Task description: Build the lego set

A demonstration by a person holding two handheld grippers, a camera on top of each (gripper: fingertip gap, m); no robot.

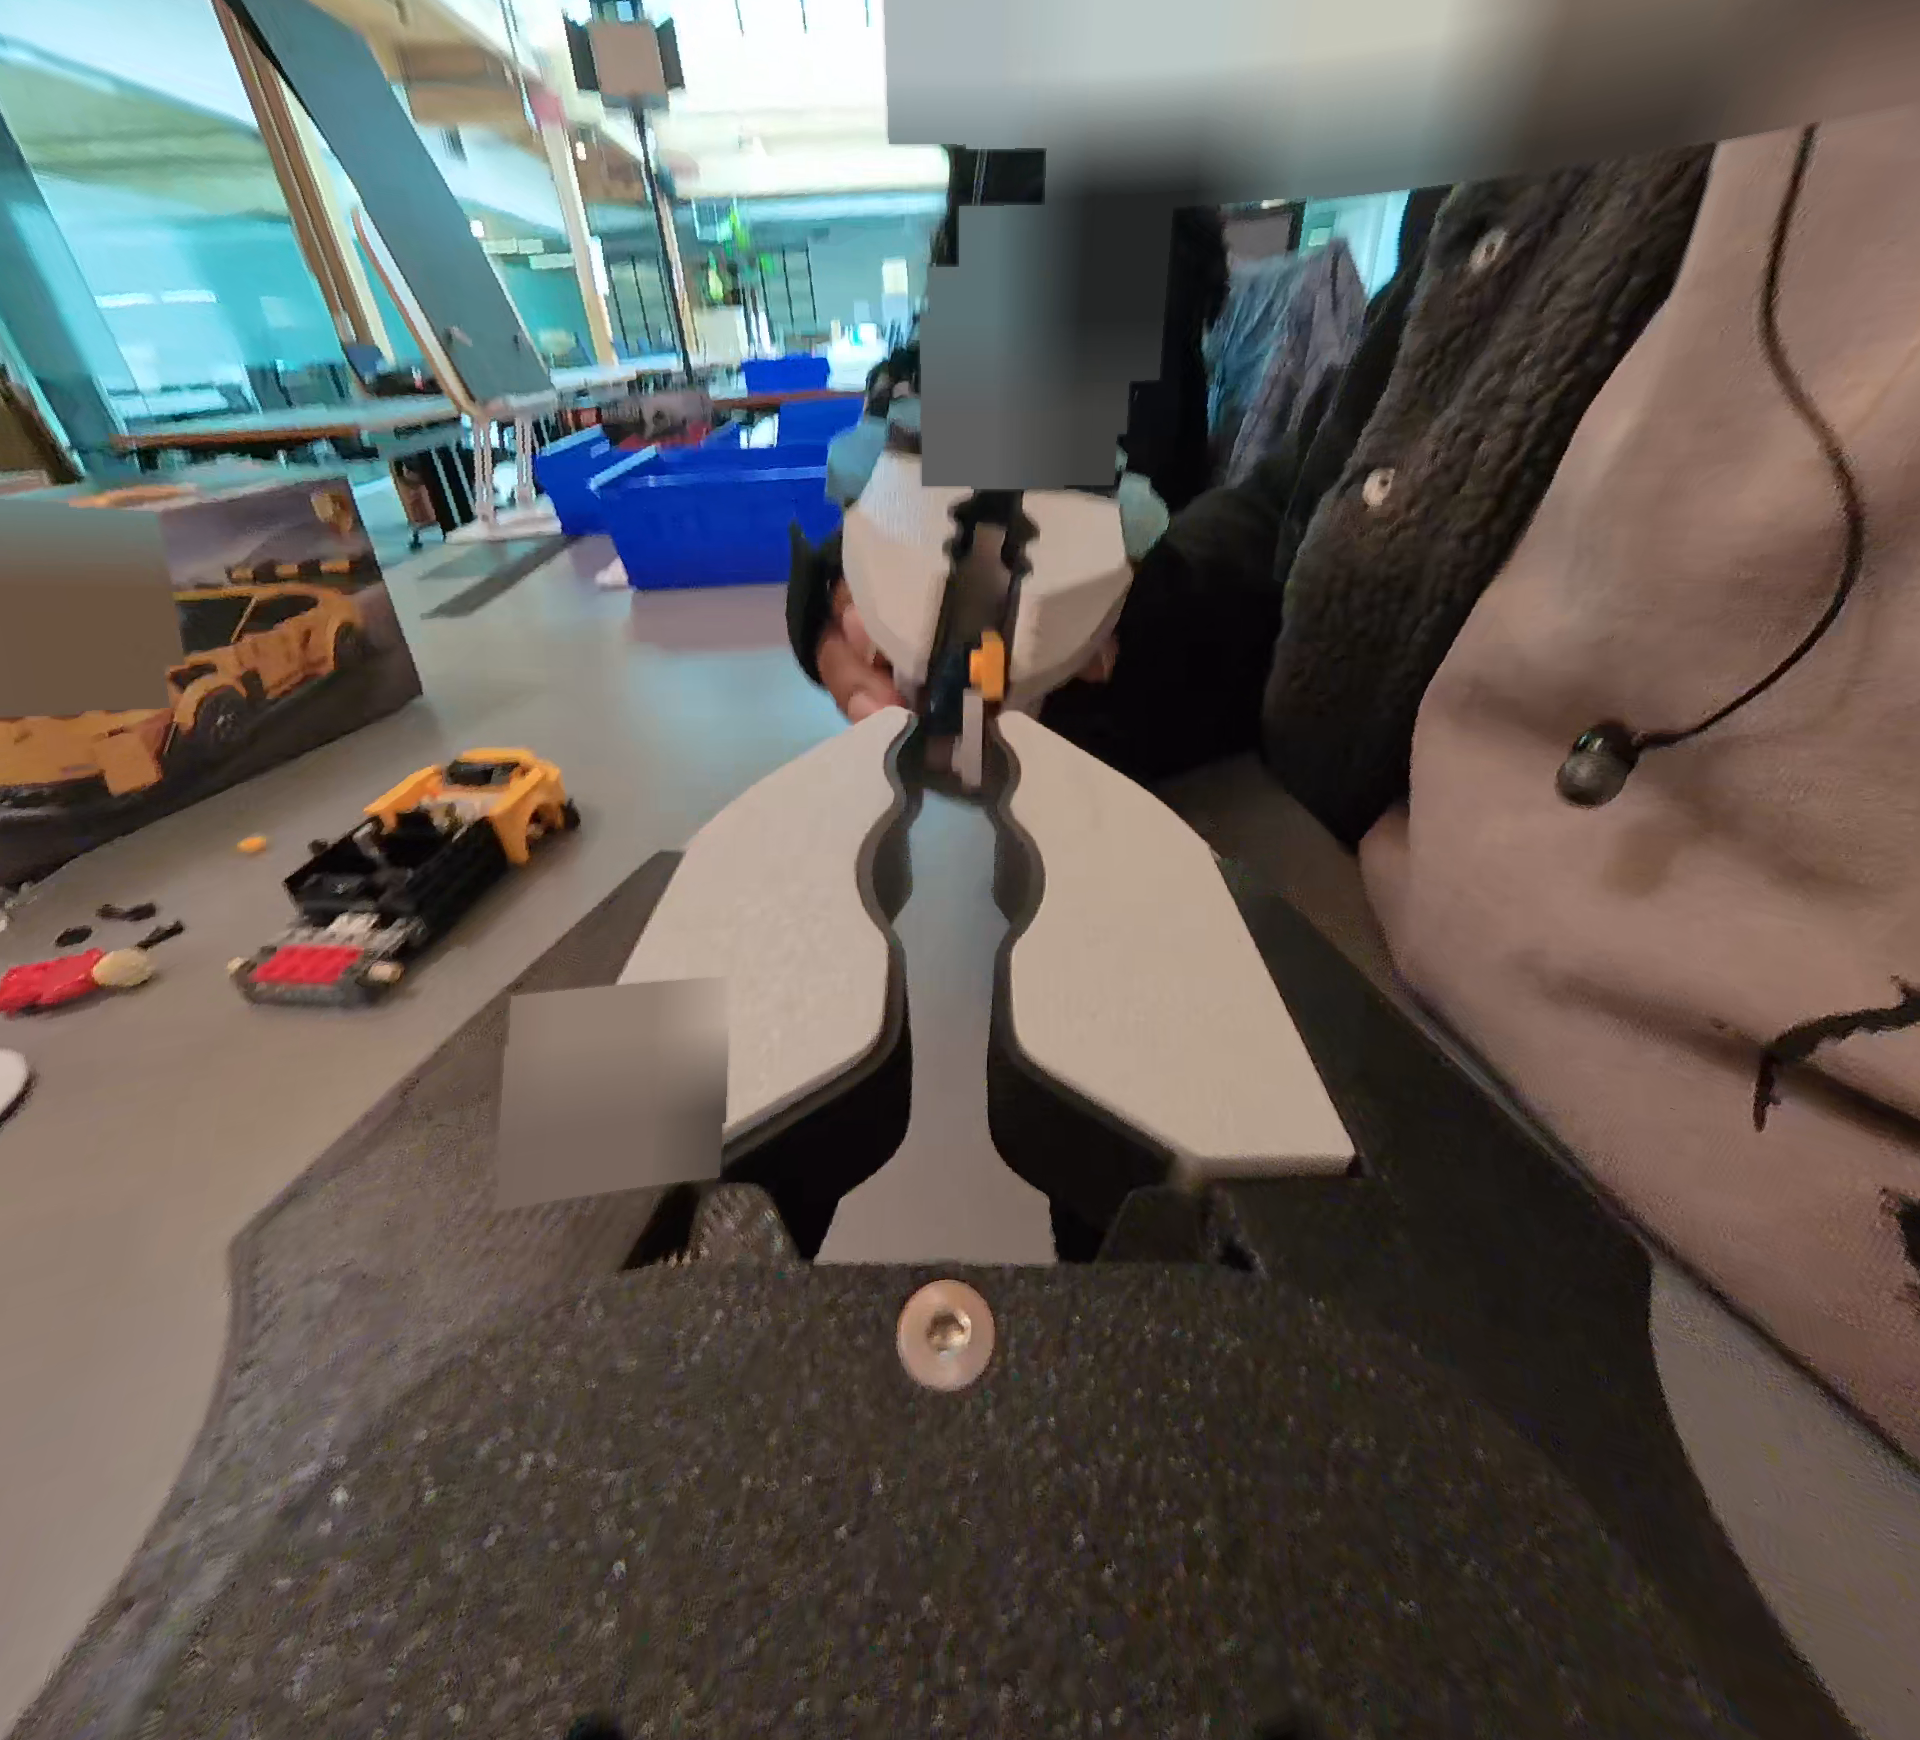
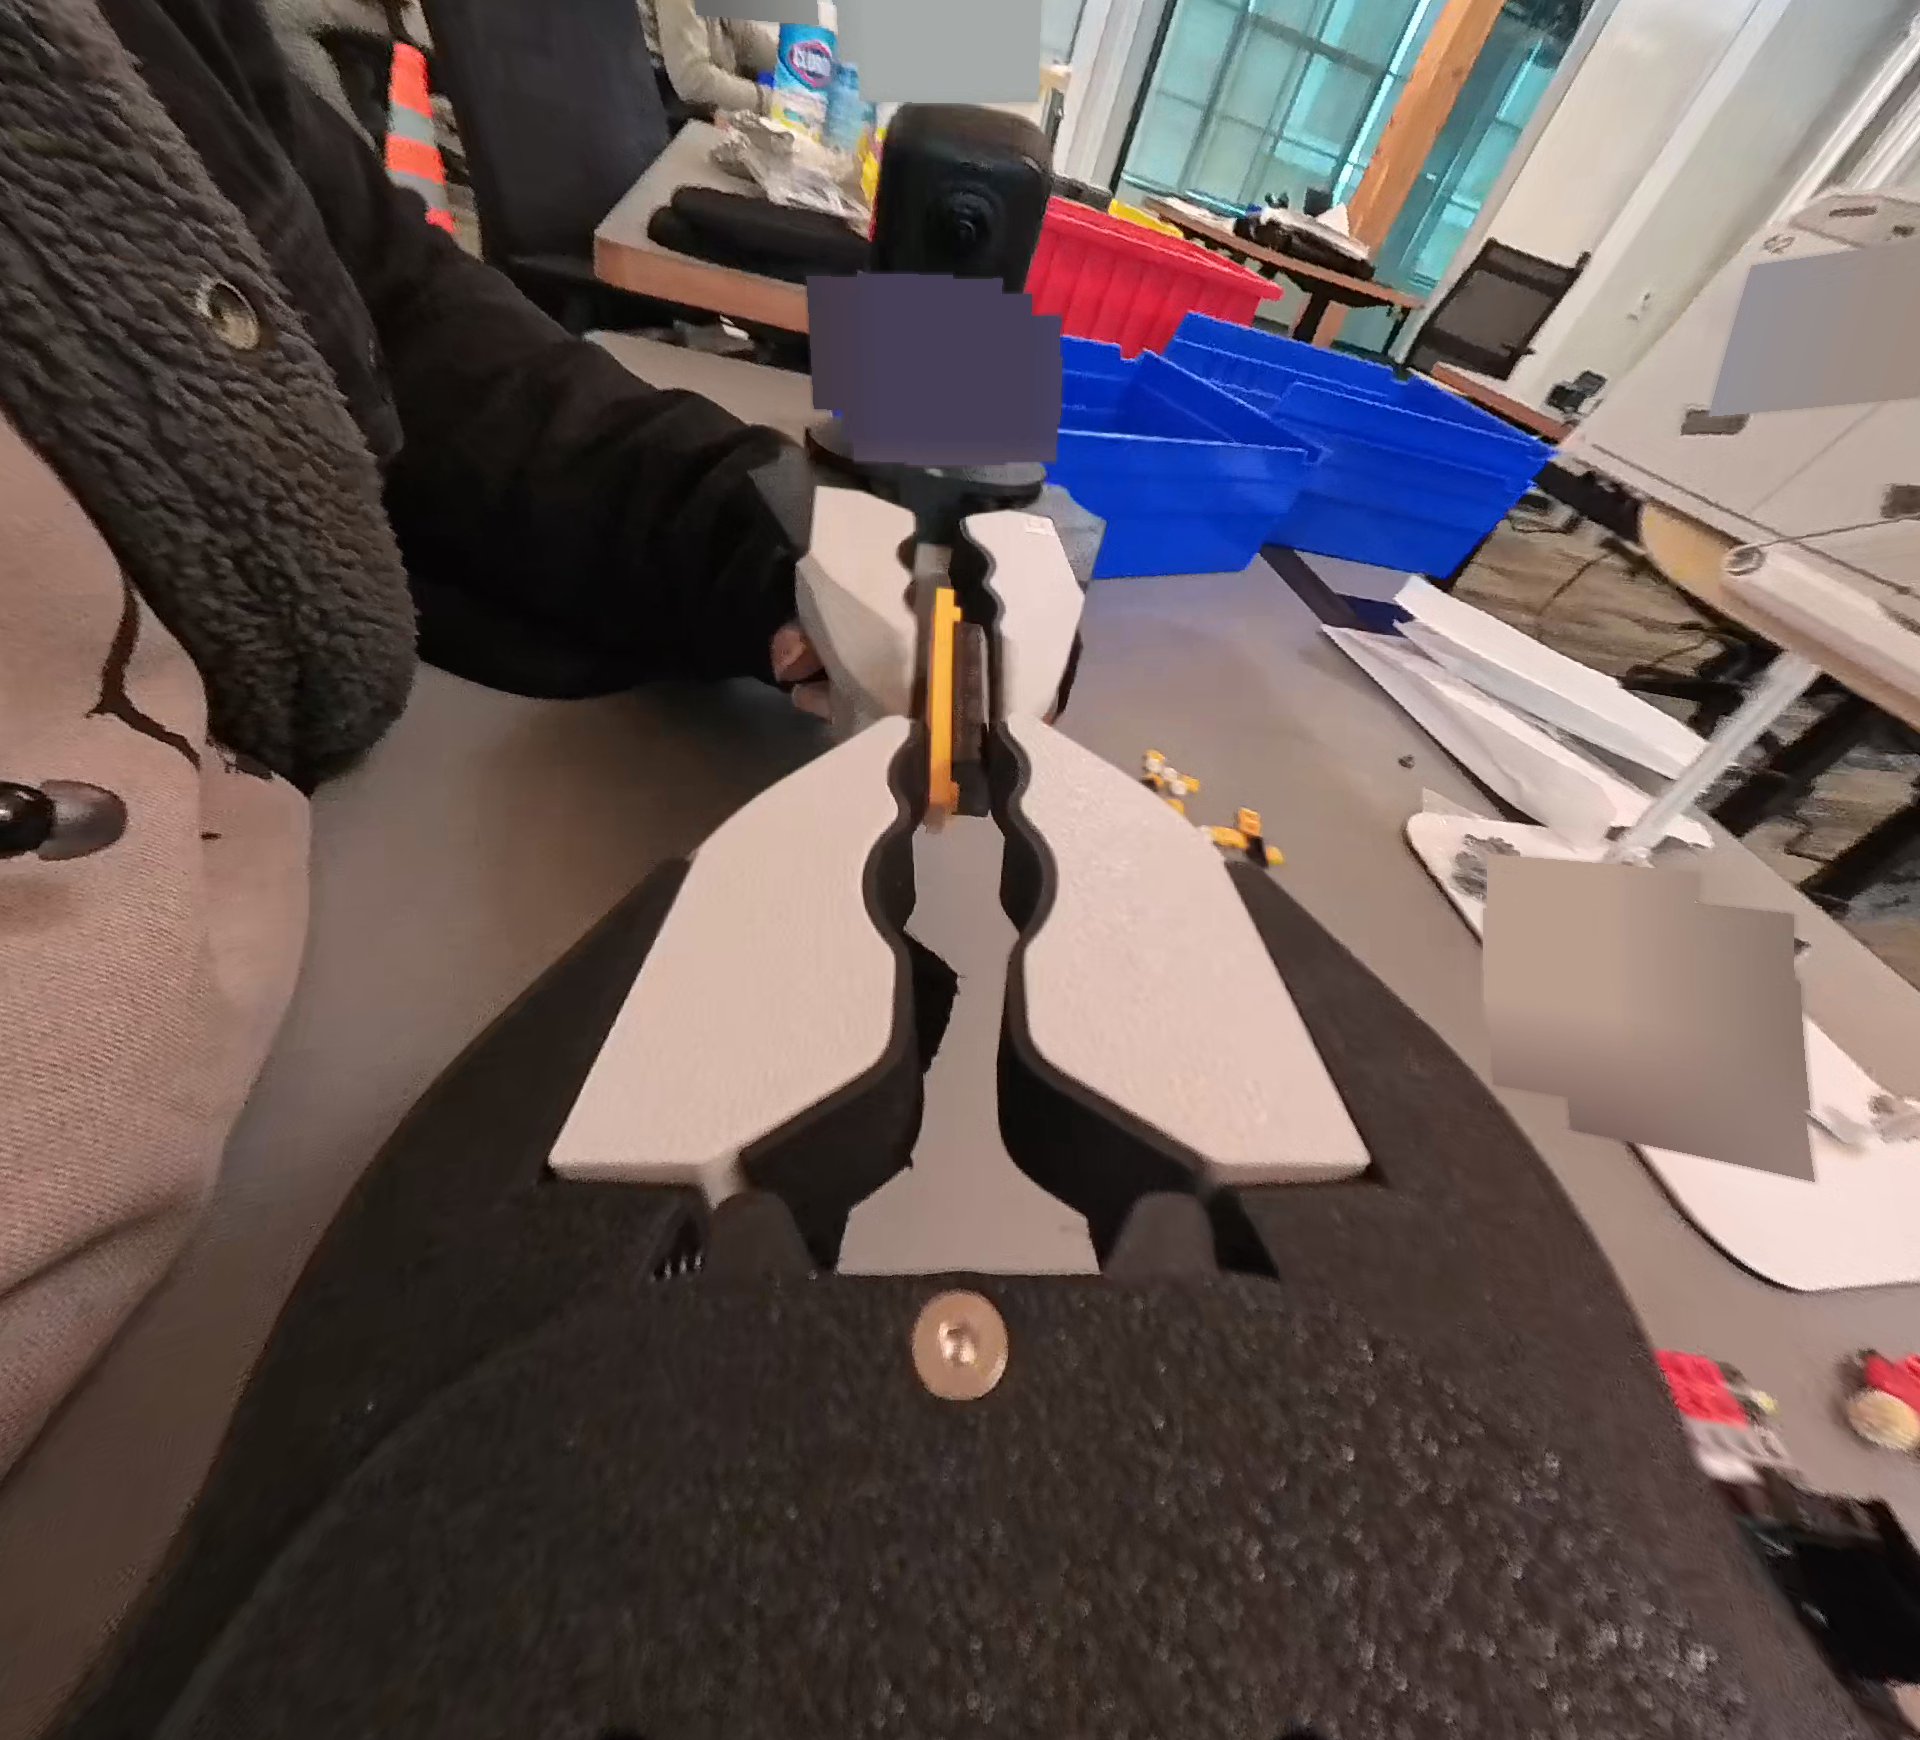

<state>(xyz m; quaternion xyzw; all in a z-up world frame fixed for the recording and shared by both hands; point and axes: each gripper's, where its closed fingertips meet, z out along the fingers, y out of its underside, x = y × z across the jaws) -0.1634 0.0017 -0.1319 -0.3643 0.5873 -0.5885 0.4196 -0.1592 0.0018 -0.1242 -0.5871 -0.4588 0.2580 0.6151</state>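
My left gripper and right gripper face each other above the grey table, tips almost touching. Both are shut on one small Lego sub-assembly held between them. In the left wrist view it shows as black, white and orange pieces. In the right wrist view it shows as a thin orange piece against a black one. The right gripper appears beyond it in the left wrist view, the left gripper in the right wrist view. The partly built yellow and black car lies on the table to the left.
The set's box stands at the far left, with red and black loose pieces before it. Small yellow pieces and white sheets lie on the right side. Blue bins stand behind. The person's torso is close by. Both grippers' tips are close together, under 4 cm apart.
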